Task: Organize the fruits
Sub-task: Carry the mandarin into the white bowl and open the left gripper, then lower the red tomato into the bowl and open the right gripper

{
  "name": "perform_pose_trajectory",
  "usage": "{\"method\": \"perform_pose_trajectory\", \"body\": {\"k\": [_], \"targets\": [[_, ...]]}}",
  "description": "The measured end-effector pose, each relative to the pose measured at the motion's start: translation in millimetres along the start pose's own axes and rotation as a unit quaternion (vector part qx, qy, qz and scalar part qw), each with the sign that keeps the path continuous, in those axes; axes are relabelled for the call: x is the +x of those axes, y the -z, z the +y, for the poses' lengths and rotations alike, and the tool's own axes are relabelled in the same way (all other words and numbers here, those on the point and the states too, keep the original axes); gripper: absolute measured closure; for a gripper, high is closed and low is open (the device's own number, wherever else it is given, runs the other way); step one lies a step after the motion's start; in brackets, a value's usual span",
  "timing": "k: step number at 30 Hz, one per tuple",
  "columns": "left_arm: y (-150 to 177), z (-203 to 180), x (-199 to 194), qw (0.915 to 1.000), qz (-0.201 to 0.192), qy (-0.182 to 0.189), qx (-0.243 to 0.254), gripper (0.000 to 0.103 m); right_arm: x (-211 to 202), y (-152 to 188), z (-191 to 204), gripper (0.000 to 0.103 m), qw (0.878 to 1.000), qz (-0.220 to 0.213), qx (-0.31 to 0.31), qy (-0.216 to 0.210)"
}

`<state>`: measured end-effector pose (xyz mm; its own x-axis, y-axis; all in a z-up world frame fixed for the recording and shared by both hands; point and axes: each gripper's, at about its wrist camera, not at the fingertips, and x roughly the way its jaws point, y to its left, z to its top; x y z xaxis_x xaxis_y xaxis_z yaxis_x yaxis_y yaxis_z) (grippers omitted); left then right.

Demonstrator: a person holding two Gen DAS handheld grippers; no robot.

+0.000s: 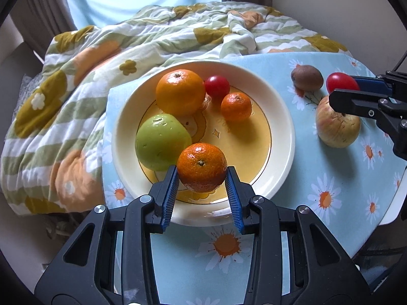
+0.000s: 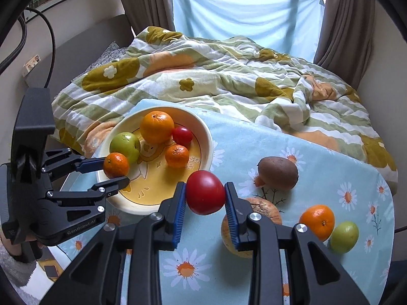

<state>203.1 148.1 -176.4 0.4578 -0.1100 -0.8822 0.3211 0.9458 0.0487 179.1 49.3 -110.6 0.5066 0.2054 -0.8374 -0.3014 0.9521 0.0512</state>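
Daisy-print blue cloth (image 2: 318,167) is covering a table beside a rumpled quilt (image 2: 229,76). Nearest, the left gripper (image 1: 201,178) is clamping a mandarin (image 1: 201,167) above the plate's near edge; the right gripper (image 2: 205,198) is squeezing a red tomato (image 2: 205,192), likely soft, best held across its middle. Beyond, the cream plate (image 1: 279,117) is holding a green apple (image 1: 161,141), orange (image 1: 180,96), small mandarin (image 1: 236,106) and tomato (image 1: 216,86). A kiwi (image 2: 277,173) is lying farther off.

Glossy glazed plate (image 1: 282,137); dimpled, shiny mandarin (image 1: 202,169) between ribbed blue pads (image 1: 171,190) of the matt black plastic left gripper (image 1: 201,190) — smooth tomato (image 2: 205,192), fuzzy matt kiwi (image 2: 277,173), soft cloth quilt (image 2: 229,81).
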Motion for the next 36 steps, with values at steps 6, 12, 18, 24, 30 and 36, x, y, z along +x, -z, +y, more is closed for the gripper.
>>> {"method": "perform_pose_trajectory", "body": {"k": [6, 12, 18, 24, 30, 36], "targets": [[3, -1, 4, 0.9995, -0.002, 0.004, 0.03, 0.06, 8, -1, 5, 0.075, 1.0, 0.007, 0.008, 0.005], [5, -2, -1, 0.9989, -0.011, -0.009, 0.045, 0.0, 9, -3, 5, 0.075, 1.0, 0.006, 0.017, 0.014], [4, 10, -12, 0.9995, -0.016, 0.02, 0.021, 0.0, 9, -3, 4, 0.075, 1.0, 0.006, 0.018, 0.013], [6, 16, -25, 0.9995, -0.018, 0.026, 0.008, 0.0, 14, -10, 10, 0.075, 1.0, 0.013, -0.008, -0.01], [14, 12, -37, 0.9995, -0.019, 0.022, 0.013, 0.0, 40, -18, 21, 0.075, 0.997, 0.045, -0.037, -0.042], [20, 10, -45, 0.9995, -0.02, 0.016, 0.016, 0.0, 63, -18, 32, 0.075, 0.995, 0.061, -0.058, -0.055]]}}
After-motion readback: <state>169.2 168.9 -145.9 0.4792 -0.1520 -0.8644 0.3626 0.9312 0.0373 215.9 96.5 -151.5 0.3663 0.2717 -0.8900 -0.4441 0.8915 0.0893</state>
